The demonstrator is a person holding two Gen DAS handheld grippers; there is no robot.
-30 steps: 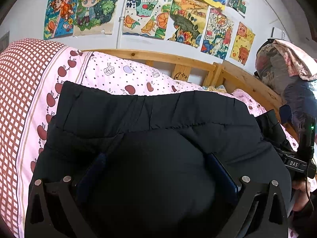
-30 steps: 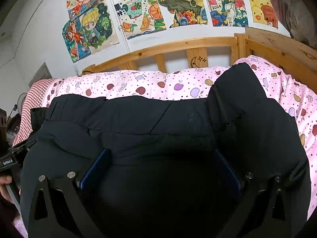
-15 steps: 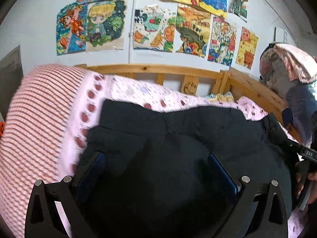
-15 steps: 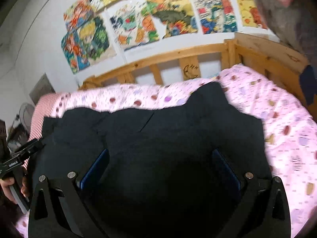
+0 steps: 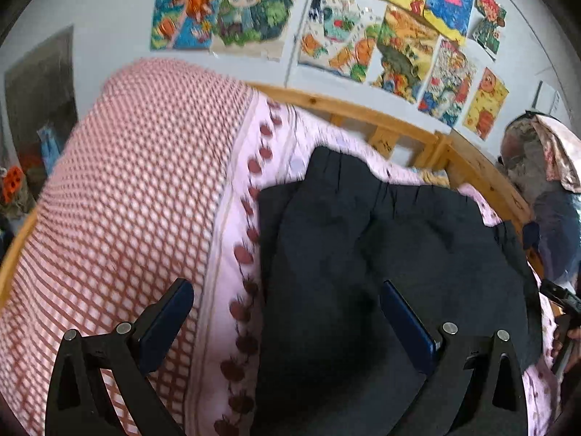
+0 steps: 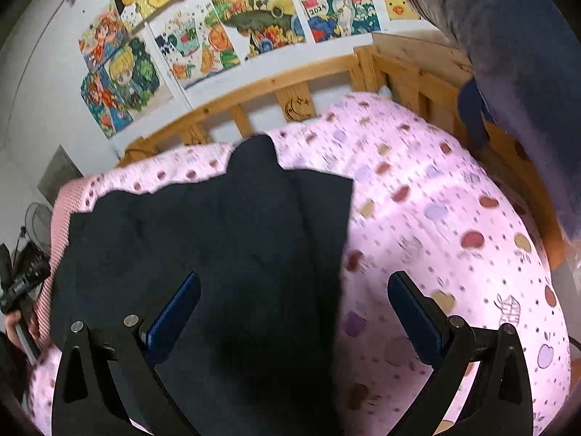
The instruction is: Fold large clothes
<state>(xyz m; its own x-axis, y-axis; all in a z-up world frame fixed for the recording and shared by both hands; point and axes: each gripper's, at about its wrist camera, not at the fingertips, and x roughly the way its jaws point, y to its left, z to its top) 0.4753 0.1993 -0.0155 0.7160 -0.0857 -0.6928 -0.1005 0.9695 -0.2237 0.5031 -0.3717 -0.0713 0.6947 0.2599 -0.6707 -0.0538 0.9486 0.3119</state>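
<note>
Pink quilt (image 6: 435,218), wooden bed rail (image 6: 254,91), wall drawings (image 5: 363,43); both claws released.

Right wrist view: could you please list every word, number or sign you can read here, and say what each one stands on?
"2024": on a white tag in the drawing taped to the wall.
Moon and stars mark, no words: on the headboard slat.
The other drawings: no readable text, too blurred to tell.
</note>
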